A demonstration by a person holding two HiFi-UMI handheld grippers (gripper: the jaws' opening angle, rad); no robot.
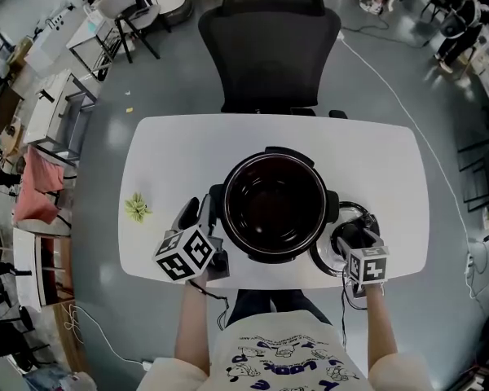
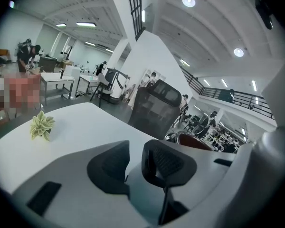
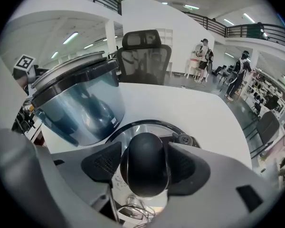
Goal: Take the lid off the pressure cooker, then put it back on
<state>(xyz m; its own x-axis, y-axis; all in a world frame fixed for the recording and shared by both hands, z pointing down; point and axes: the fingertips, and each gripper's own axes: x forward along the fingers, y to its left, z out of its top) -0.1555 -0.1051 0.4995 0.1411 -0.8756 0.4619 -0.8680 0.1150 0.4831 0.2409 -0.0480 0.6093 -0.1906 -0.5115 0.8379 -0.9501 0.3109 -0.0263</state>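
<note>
Refit step: right claw (image 3: 146, 167) is straddling the lid knob (image 3: 143, 148), seemingly released, not clenched; left claw (image 2: 135, 163) is hanging released and empty; next is clenching and lifting onto the cooker (image 1: 226, 204).

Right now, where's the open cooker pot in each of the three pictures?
Head view: the pot sits at the middle of the table.
Left gripper view: only its dark rim shows, right of centre.
Right gripper view: the pot fills the upper left.
Shared landmark: the black office chair behind the table.
</note>
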